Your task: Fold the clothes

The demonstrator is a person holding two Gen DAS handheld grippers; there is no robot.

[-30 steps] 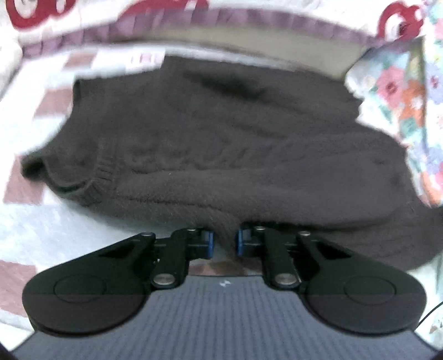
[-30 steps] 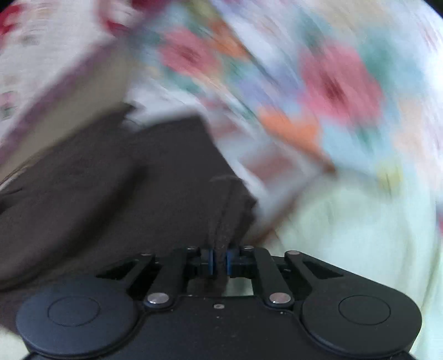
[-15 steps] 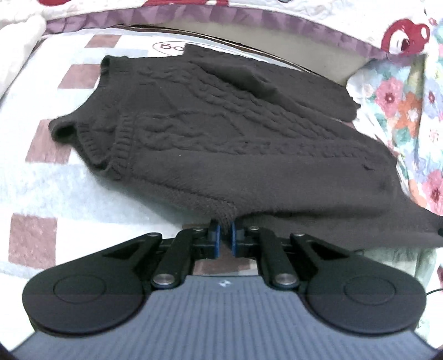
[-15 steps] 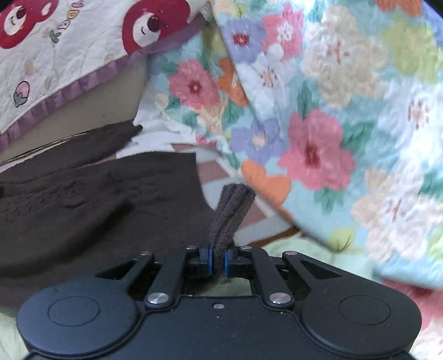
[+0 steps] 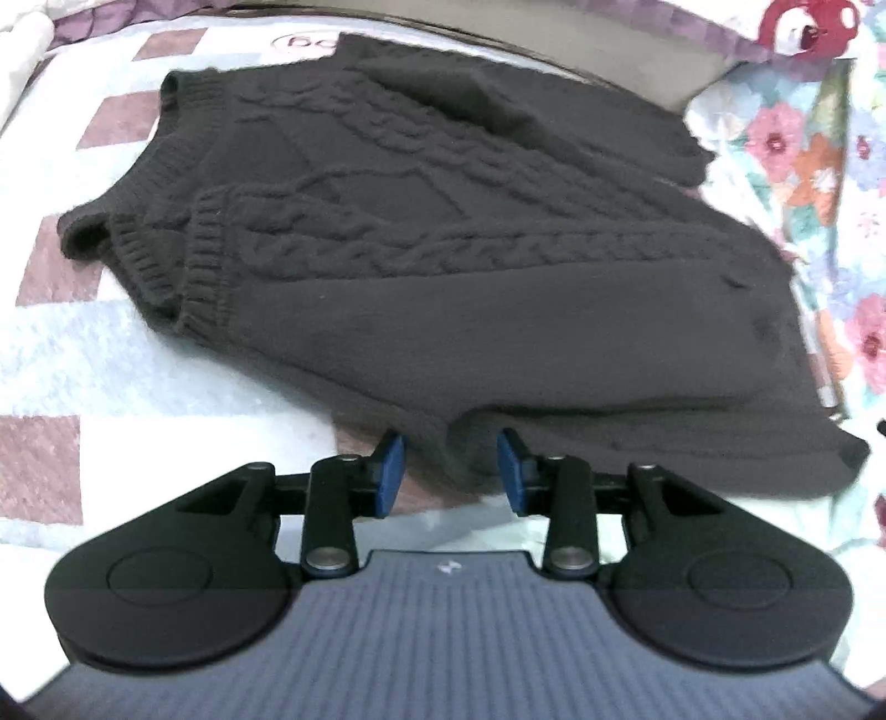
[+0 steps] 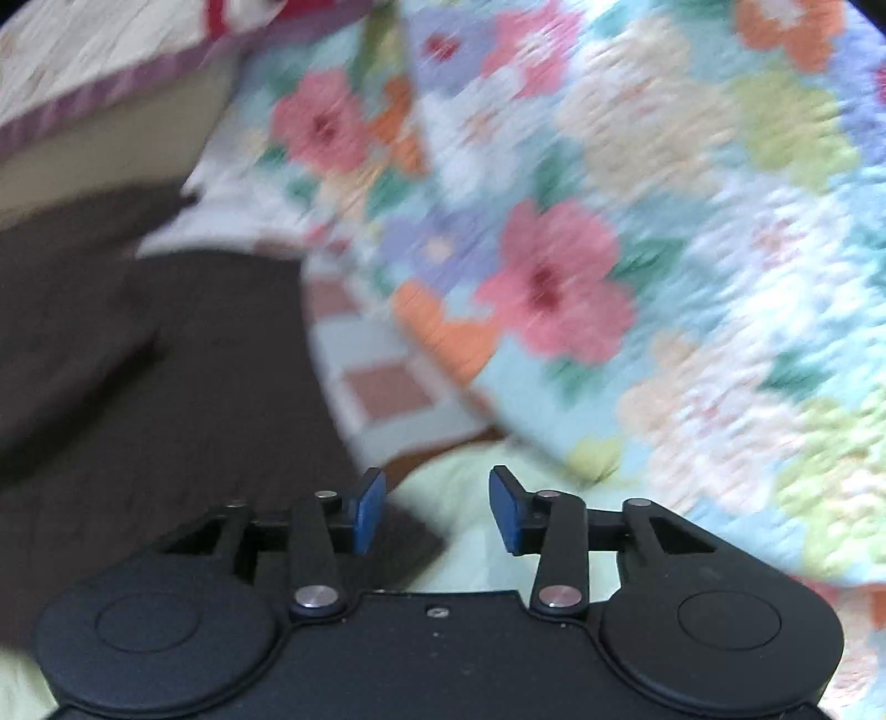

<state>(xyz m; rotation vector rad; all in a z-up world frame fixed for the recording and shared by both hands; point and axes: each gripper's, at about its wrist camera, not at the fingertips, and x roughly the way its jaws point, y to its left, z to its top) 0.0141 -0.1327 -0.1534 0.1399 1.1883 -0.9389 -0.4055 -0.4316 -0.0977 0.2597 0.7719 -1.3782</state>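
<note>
Item 1, bed: the checked bedspread [image 5: 50,354], white with dusty-pink squares, carries everything I see through the left wrist camera; a strip of it also shows in the right wrist view.

Item 2, floral quilt [image 6: 637,232]: pale blue with pink, orange and cream flowers. It fills most of my right wrist view, heavily blurred, and borders the right edge of the left view, lying just beside the sweater.

Item 3, dark brown cable-knit sweater [image 5: 443,266]: lying on the bedspread, folded over on itself, with ribbed edges stacked at the left and cable bands running across the upper layer. Its near edge reaches down between my left tool's fingers. In the right wrist view it occupies the left side as a dark, blurred mass, and a corner of it lies under the left finger of that tool.

Item 4, cartoon-print quilt with purple border [image 5: 797,27]: at the far top of both views, red figures on cream.

Item 5, left tool [image 5: 451,476]: released, its 2 blue pads spread wide, a fold of sweater edge lying between them without being pinched.

Item 6, right tool [image 6: 437,512]: released, blue pads wide apart, with pale green fabric [image 6: 470,498] showing in the gap between them and nothing gripped.
</note>
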